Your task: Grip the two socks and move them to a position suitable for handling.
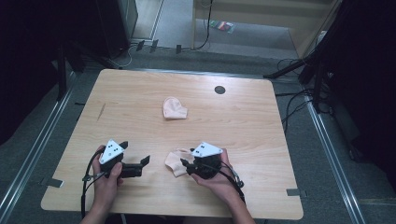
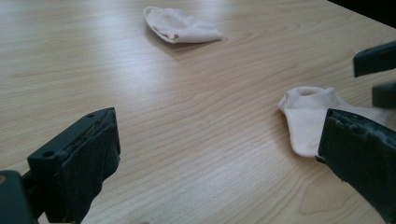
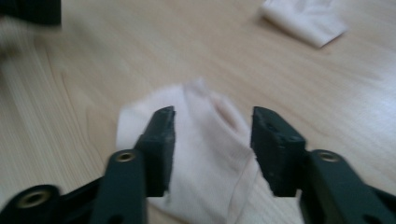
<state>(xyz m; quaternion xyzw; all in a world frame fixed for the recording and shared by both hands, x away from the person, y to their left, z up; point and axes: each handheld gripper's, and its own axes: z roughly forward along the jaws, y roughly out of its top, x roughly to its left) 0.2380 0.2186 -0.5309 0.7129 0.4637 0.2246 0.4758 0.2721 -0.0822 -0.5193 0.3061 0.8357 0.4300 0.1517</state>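
Two pale pink ankle socks lie on the wooden table (image 1: 243,126). The far sock (image 1: 174,108) (image 2: 180,25) (image 3: 306,16) rests flat near the table's middle. The near sock (image 1: 174,162) (image 2: 306,119) (image 3: 205,154) lies crumpled by the front edge. My right gripper (image 1: 185,164) (image 3: 212,114) is open, its jaws straddling the near sock's cuff end just above the cloth. My left gripper (image 1: 135,154) (image 2: 222,119) stands wide open to the left of that sock, low over bare wood, holding nothing. The right gripper's jaws (image 2: 376,60) show at the edge of the left gripper view.
A dark round grommet (image 1: 220,89) sits near the table's back edge. Cables trail from both grippers toward the front edge. Beyond the table are grey floor, dark stands and cords (image 1: 299,70) at the right.
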